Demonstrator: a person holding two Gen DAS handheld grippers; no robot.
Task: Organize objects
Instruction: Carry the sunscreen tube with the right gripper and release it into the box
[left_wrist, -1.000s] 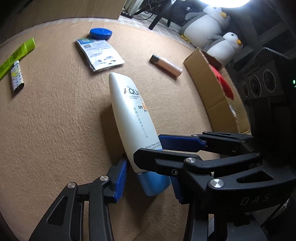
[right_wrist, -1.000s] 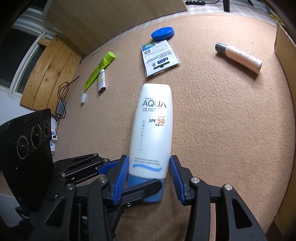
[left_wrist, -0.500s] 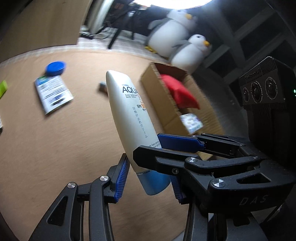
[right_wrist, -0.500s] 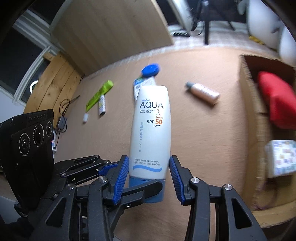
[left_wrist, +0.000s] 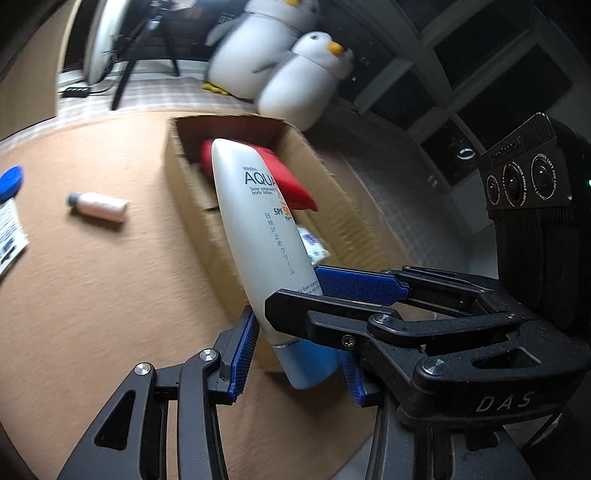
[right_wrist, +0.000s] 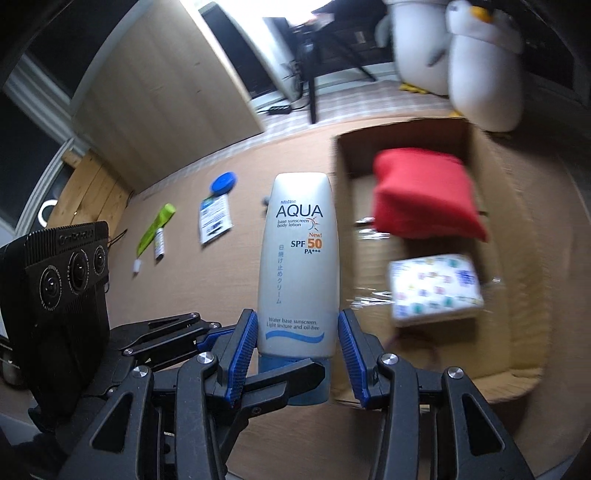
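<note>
A white AQUA sunscreen tube (left_wrist: 266, 236) with a blue cap is held in the air, cap end toward me, also seen in the right wrist view (right_wrist: 298, 266). My left gripper (left_wrist: 295, 354) and my right gripper (right_wrist: 297, 354) are both shut on its cap end, crossing each other. The tube hangs by the near left edge of an open cardboard box (right_wrist: 524, 339), which holds a red pouch (right_wrist: 424, 192) and a small patterned pack (right_wrist: 436, 291). The box also shows in the left wrist view (left_wrist: 199, 221).
On the tan carpet lie a pink bottle (left_wrist: 98, 206), a blue lid (right_wrist: 222, 182), a white sachet (right_wrist: 215, 218), a green tube (right_wrist: 155, 229) and a small stick (right_wrist: 159, 245). Two plush penguins (left_wrist: 295, 74) stand behind the box.
Both grippers lifted the tube off the carpet and carried it right, toward the box. The box now fills more of both views.
</note>
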